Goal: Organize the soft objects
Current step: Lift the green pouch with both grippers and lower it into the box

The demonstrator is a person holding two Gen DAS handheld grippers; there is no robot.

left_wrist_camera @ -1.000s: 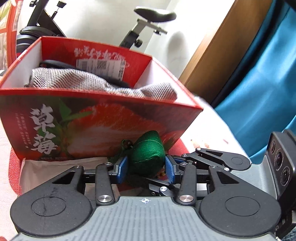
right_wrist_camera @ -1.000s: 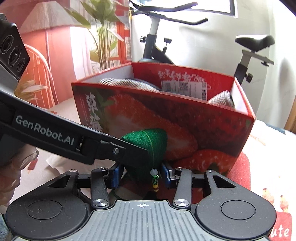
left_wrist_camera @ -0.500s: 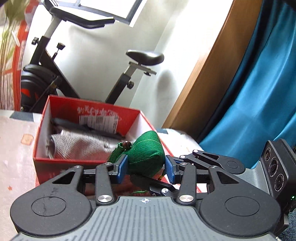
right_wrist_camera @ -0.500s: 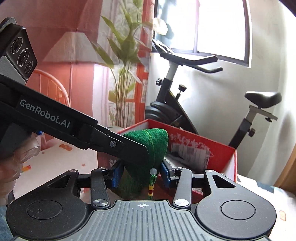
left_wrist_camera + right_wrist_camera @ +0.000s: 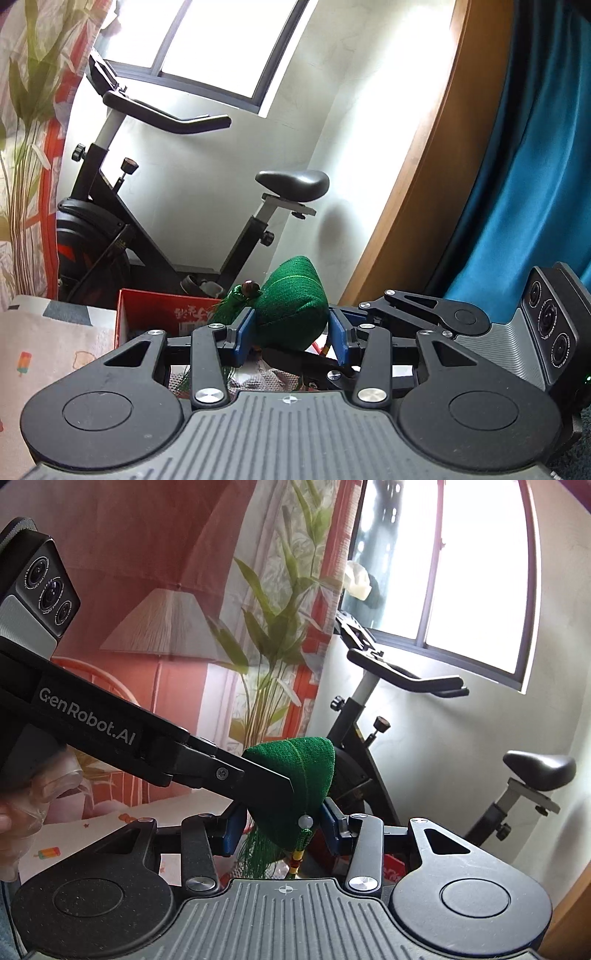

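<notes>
While both wrist views show the green stuffed cloth pouch (image 5: 293, 306) pinched between blue pads, only the right one shows its pale bead and tassel (image 5: 305, 821) and a gloved hand (image 5: 22, 812). The left hand-held gripper (image 5: 291, 332) and the right hand-held gripper (image 5: 282, 829) both clench it, raised above the red strawberry-print cardboard box (image 5: 155, 310), which a second ago filled both views. A patterned tabletop (image 5: 48, 350) lies below; behind stand a black exercise bike (image 5: 110, 229) and a teal curtain (image 5: 535, 184).
</notes>
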